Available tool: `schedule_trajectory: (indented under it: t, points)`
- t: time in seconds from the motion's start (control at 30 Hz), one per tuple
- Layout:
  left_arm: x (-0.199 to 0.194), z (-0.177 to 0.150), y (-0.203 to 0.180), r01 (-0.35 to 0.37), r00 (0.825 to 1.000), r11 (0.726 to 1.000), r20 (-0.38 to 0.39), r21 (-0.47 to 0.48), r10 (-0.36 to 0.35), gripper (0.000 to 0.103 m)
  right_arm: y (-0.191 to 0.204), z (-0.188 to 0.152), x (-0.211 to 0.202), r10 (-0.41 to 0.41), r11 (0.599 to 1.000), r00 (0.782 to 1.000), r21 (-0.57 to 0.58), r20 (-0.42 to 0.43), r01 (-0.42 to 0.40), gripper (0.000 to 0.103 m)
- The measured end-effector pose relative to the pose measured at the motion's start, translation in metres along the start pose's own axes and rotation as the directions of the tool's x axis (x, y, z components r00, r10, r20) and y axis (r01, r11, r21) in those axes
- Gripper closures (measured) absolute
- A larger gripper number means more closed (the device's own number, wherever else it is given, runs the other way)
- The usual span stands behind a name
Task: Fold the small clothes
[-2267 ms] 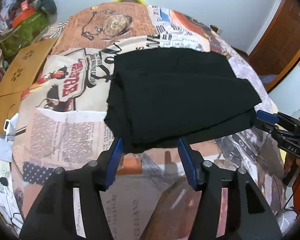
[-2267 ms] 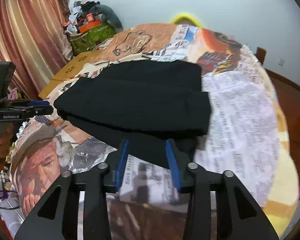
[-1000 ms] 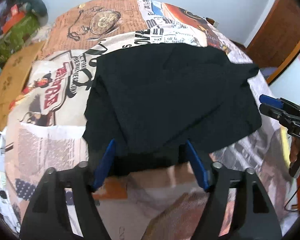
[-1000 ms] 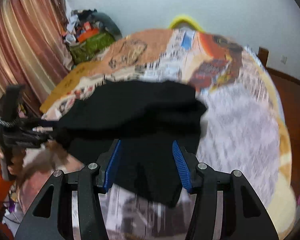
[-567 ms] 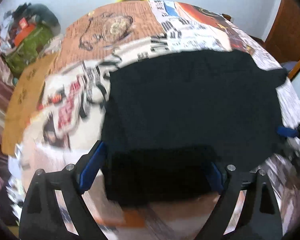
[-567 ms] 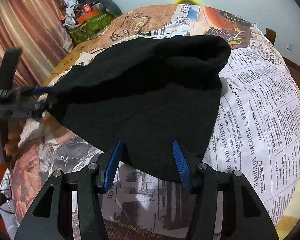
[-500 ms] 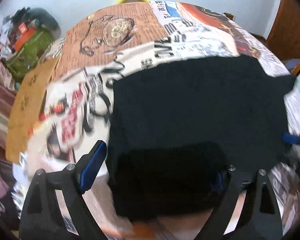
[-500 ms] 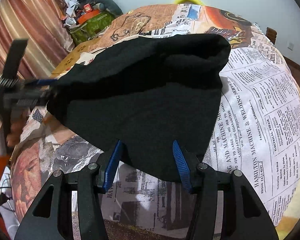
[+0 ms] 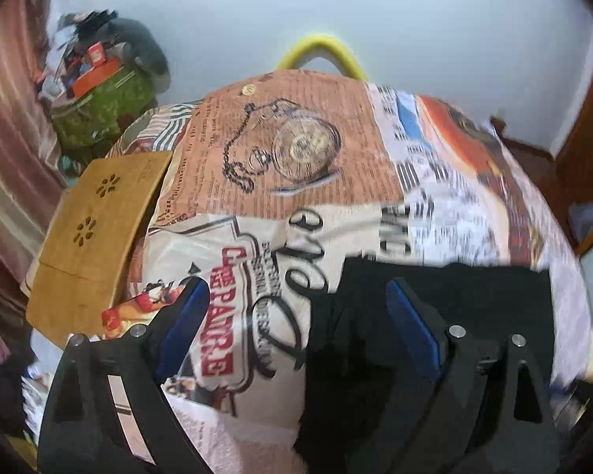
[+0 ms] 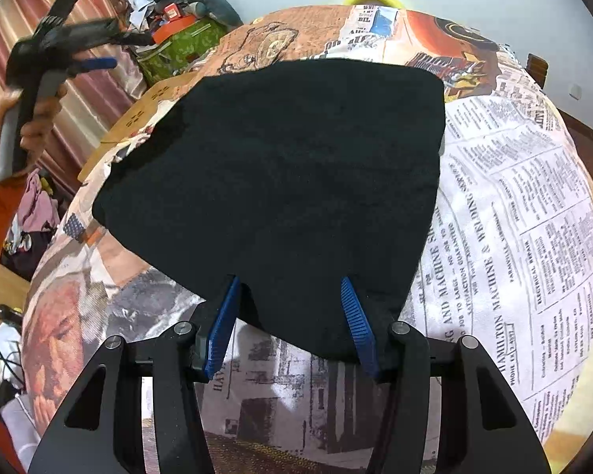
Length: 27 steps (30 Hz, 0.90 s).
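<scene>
The black garment (image 10: 280, 181) lies spread flat on the newspaper-print bedspread (image 10: 525, 213), filling the centre of the right wrist frame, with its widest edge toward the upper part of the frame and narrowing toward the bottom centre. In the left wrist frame the same garment (image 9: 474, 300) occupies the lower right, partly hidden behind the gripper body.

The right gripper (image 10: 292, 316) sits at the bottom centre of its frame. Its blue-padded fingers (image 10: 221, 328) stand apart, with the near edge of the garment lying between them; the cloth appears to be under and between the pads rather than pinched, so nothing is clamped.

The left gripper (image 9: 296, 328) shows at the bottom of its own frame, fingers (image 9: 182, 324) wide apart. The left pad is over the printed bedspread, and the right pad is over the garment's left portion. Nothing is held between them. In the right wrist frame this gripper (image 10: 95, 49) appears at the upper left, raised clear of the bed and held in the person's left hand (image 10: 35, 118); one blue pad and one dark finger are visible, separated.

A wooden lap tray (image 9: 95, 229) rests at the left edge of the bed. A green bag (image 9: 99, 106) piled with items stands in the upper left corner against the wall. A yellow curved object (image 9: 320, 47) shows above the bed's far edge. Motion blur affects the right side of the left wrist frame.
</scene>
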State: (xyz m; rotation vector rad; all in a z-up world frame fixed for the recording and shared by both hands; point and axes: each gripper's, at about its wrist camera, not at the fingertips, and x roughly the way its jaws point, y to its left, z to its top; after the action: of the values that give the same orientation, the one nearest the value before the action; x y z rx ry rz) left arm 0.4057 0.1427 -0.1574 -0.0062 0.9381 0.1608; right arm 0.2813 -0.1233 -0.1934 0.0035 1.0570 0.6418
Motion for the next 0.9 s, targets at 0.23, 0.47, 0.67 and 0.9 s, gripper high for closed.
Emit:
schedule_trajectory:
  t: [0.23, 0.47, 0.67, 0.9]
  points:
    - [0.027, -0.051, -0.033, 0.055, 0.993, 0.993, -0.113, 0.107, -0.043, 0.012, -0.004, 0.032, -0.008, -0.029, 1.0, 0.996, 0.006, 0.087, 0.028, 0.054]
    - [0.069, -0.065, -0.052, 0.078, 0.981, 0.992, -0.185, 0.095, -0.059, 0.012, 0.007, 0.064, 0.019, -0.03, 0.999, 0.993, -0.012, 0.11, 0.032, 0.054]
    - [0.081, -0.075, -0.024, 0.025, 0.979, 0.998, -0.201, 0.052, -0.014, 0.01, 0.003, 0.055, 0.042, -0.088, 0.993, 0.993, -0.066, 0.077, 0.093, 0.054]
    - [0.063, -0.098, 0.018, 0.059, 0.977, 0.998, -0.203, -0.018, -0.062, 0.009, -0.002, 0.031, 0.021, -0.157, 0.981, 0.985, -0.1, 0.067, 0.164, 0.054]
